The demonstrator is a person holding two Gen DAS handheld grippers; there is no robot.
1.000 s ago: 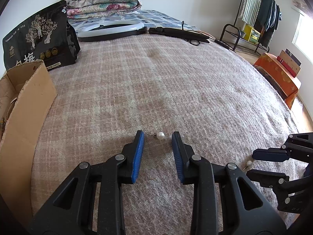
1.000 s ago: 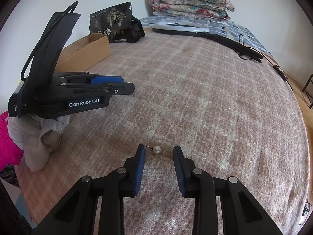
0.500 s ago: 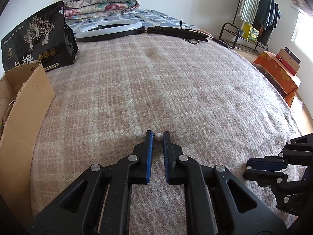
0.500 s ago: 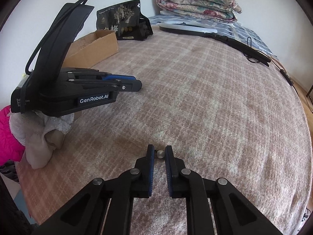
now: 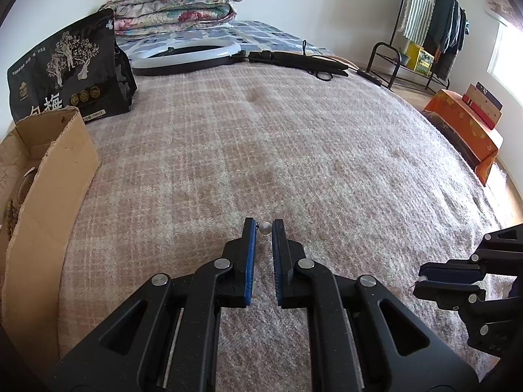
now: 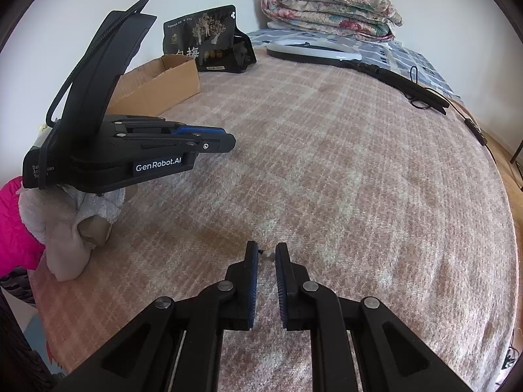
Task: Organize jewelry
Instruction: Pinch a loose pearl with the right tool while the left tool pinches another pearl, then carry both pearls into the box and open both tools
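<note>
My left gripper (image 5: 264,228) is shut on a pearl earring (image 5: 265,228), pinched at its fingertips and held just above the checked blanket (image 5: 294,150). My right gripper (image 6: 266,254) is shut on a second pearl earring (image 6: 268,254) in the same way. The left gripper also shows from the side in the right wrist view (image 6: 225,142), raised over the blanket. The right gripper shows at the right edge of the left wrist view (image 5: 421,282). An open cardboard box (image 5: 49,176) stands to the left.
A black printed bag (image 5: 68,72) stands behind the box. A ring light (image 5: 186,57) and its black stand (image 5: 294,62) lie at the far end by folded quilts (image 5: 173,6). An orange box (image 5: 464,134) and a clothes rack (image 5: 425,32) stand right of the bed.
Both grippers closed from wide open onto their pearl earrings and have lifted them slightly. The box and bag sit further right in the left wrist view.
</note>
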